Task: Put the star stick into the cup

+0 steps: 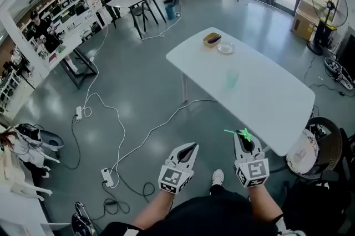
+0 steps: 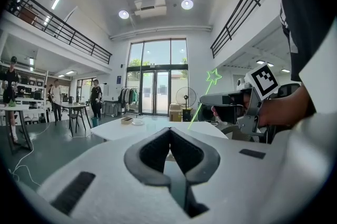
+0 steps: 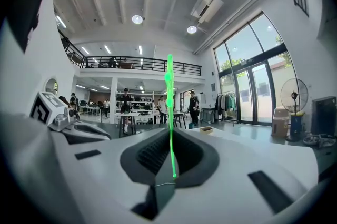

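Note:
A thin green star stick (image 1: 238, 133) is pinched in my right gripper (image 1: 242, 137), which is shut on its lower end, short of the near corner of the white table (image 1: 277, 102). In the right gripper view the stick (image 3: 170, 112) rises straight up from between the shut pads. The pale green translucent cup (image 1: 232, 78) stands upright in the middle of the table, well ahead of both grippers. My left gripper (image 1: 193, 147) hangs beside the right one over the floor, shut and empty. From the left gripper view the star (image 2: 214, 77) shows above the right gripper (image 2: 231, 104).
A small white plate (image 1: 226, 48) and a brown box (image 1: 212, 38) sit at the table's far end. Cables and power strips (image 1: 107, 176) trail over the grey floor on the left. A wicker chair (image 1: 321, 146) stands by the table's right corner, a fan (image 1: 327, 8) beyond. People stand at distant tables.

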`<state>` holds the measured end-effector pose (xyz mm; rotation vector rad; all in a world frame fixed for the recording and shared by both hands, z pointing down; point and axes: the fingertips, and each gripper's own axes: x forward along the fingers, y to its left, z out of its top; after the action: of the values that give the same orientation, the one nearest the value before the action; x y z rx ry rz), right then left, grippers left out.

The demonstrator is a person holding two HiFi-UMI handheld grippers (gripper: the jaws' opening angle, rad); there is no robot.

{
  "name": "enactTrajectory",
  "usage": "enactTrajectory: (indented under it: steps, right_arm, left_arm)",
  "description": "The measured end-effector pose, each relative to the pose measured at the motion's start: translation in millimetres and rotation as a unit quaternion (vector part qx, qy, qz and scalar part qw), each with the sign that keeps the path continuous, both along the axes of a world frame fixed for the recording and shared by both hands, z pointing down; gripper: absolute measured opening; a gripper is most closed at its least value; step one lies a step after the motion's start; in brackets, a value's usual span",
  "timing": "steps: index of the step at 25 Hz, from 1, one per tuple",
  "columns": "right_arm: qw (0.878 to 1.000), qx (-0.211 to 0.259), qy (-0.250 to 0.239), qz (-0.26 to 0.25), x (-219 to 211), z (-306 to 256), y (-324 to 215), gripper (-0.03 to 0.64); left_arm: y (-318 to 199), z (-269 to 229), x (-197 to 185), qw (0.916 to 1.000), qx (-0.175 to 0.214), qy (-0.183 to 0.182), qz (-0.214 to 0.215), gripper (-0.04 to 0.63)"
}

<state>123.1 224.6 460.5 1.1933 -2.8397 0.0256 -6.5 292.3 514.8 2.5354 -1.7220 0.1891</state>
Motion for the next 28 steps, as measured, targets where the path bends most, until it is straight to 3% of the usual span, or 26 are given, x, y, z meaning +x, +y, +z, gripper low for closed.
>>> enactTrajectory:
  steps: [16, 25, 28]
  right_arm:
    - [1.0, -0.008, 0.001, 0.006, 17, 3, -148, 0.02]
    - [1.0, -0.002, 0.003, -0.012, 18, 6, -211, 0.02]
    - [1.0, -0.009, 0.002, -0.013, 16, 12, -227, 0.02]
  left_arm:
    - [-142, 5, 8, 0.9999, -0.014, -0.006, 0.003, 0.011]
    - [-205, 13, 2, 0.9997, -0.019, -0.009, -0.014, 0.012]
    - [-218, 20, -17, 0.9991, -0.023, -0.014, -0.032, 0.012]
